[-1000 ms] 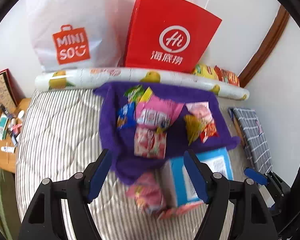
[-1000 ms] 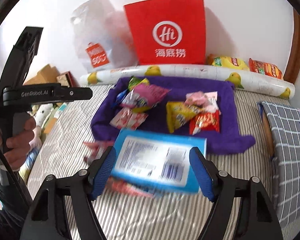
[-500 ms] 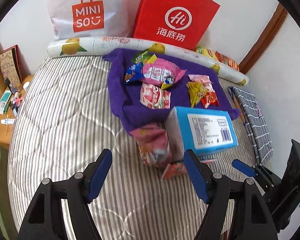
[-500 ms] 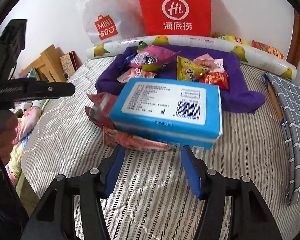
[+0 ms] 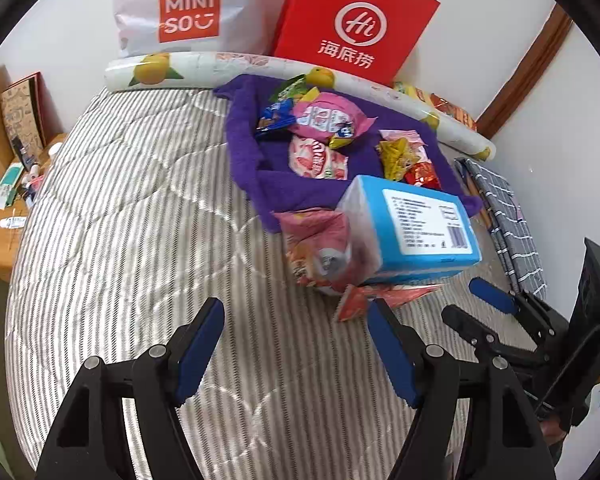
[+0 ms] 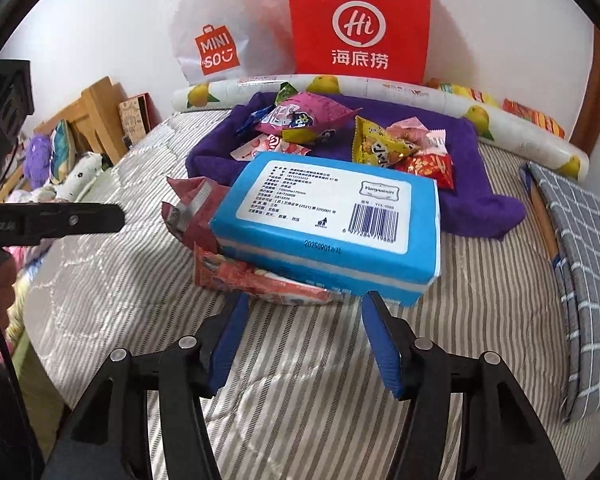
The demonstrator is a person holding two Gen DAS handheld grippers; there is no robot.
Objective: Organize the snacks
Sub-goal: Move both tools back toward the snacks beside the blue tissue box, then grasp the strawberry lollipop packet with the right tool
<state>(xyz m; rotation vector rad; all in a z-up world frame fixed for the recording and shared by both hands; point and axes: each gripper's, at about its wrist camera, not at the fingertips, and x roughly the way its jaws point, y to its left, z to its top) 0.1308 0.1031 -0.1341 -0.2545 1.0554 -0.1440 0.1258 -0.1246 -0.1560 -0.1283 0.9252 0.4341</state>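
Just before the purple towel (image 6: 480, 200), we have set the blue pack (image 6: 332, 224) on snack packets (image 6: 252, 280); right hand-held gripper (image 6: 300, 320) now half-open, empty; left hand-held gripper (image 5: 296, 344) open, empty; sorting continues.

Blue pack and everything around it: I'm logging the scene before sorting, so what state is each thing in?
Blue pack: sealed, tilted on snack packets.
Red-pink packets: pinned under it.
Purple cloth: spread out, snacks piled on top.
Red paper bag: upright against wall.
White plastic bag: upright beside it.
Left hand-held gripper: open, empty.
Right hand-held gripper: open, empty.
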